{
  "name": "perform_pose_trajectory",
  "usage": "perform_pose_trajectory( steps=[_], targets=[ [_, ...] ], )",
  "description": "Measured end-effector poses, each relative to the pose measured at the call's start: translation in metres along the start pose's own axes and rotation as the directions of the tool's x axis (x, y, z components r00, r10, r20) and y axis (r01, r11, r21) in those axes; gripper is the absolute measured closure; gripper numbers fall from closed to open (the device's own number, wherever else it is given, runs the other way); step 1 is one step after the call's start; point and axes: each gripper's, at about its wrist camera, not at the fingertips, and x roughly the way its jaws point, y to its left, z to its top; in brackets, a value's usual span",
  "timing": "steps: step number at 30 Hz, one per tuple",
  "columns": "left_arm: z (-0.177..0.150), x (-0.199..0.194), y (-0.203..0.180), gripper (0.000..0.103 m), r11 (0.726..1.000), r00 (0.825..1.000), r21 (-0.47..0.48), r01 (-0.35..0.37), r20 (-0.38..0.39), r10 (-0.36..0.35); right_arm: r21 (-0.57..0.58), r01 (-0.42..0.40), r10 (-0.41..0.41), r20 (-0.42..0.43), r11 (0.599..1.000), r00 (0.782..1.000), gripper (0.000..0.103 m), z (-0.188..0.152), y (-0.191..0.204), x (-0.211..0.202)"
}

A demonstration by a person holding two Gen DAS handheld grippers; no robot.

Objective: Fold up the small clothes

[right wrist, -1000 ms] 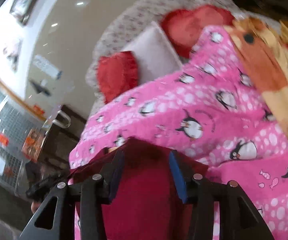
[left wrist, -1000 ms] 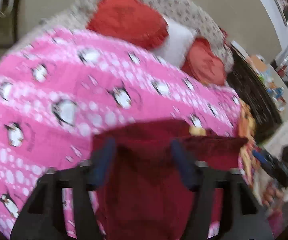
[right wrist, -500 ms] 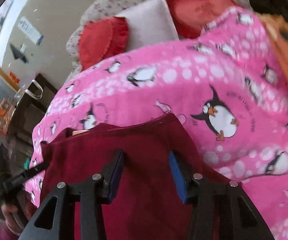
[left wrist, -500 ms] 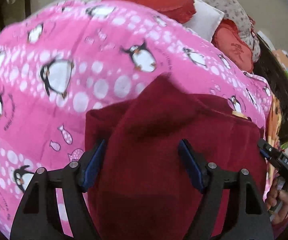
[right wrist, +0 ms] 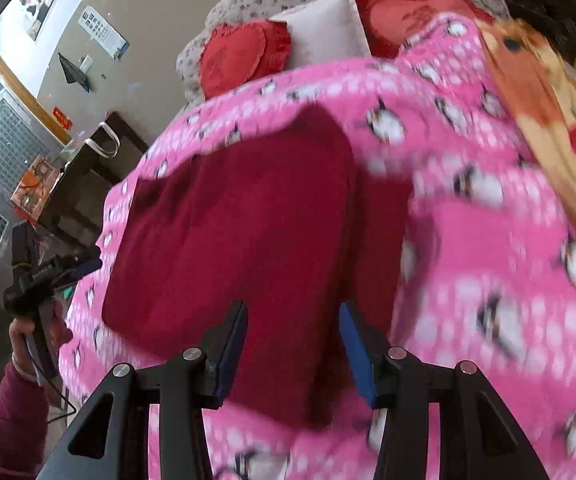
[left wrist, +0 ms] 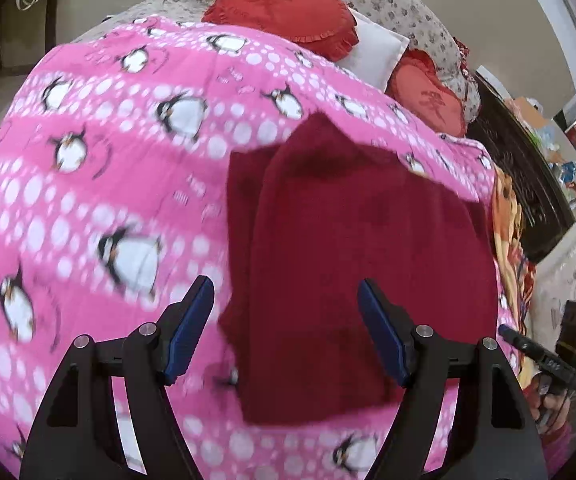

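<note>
The folded dark red garment (left wrist: 352, 264) lies on the pink penguin blanket (left wrist: 107, 184) of the bed, at 12 o'clock of both grippers. Left gripper (left wrist: 285, 332) and right gripper (right wrist: 292, 354): jaws apart, gripping nothing. Risk: closing jaws may snag only the top layer, undoing the fold.

left gripper (left wrist: 283, 332) jaws wide; right gripper (right wrist: 294, 354) jaws parted, empty
</note>
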Motion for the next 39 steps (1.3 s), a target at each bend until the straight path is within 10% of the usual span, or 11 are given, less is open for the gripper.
perform_pose_trajectory(
  steps=[6, 29, 34, 39],
  targets=[
    [-0.024, -0.002, 0.003, 0.028, 1.000, 0.999, -0.010, -0.009, -0.034, 0.008, -0.081, 0.039, -0.041, -0.019, 0.996, 0.999, 0.097, -0.019, 0.018, 0.018],
    [-0.057, 0.022, 0.003, 0.028, 0.994, 0.994, 0.073, -0.076, -0.073, 0.082, -0.085, 0.231, -0.234, -0.034, 0.969, 0.972, 0.098, -0.020, 0.008, 0.011],
    [-0.056, 0.015, -0.002, 0.028, 0.986, 0.991, 0.106, -0.127, -0.036, 0.131, -0.067, 0.266, -0.264, 0.040, 0.962, 0.964, 0.071, -0.012, 0.020, -0.020],
    [-0.054, 0.009, -0.006, 0.028, 0.985, 0.990, 0.110, -0.136, -0.008, 0.137, -0.100, 0.193, -0.191, 0.026, 0.976, 0.981, 0.071, -0.011, 0.047, -0.018]
  ],
)
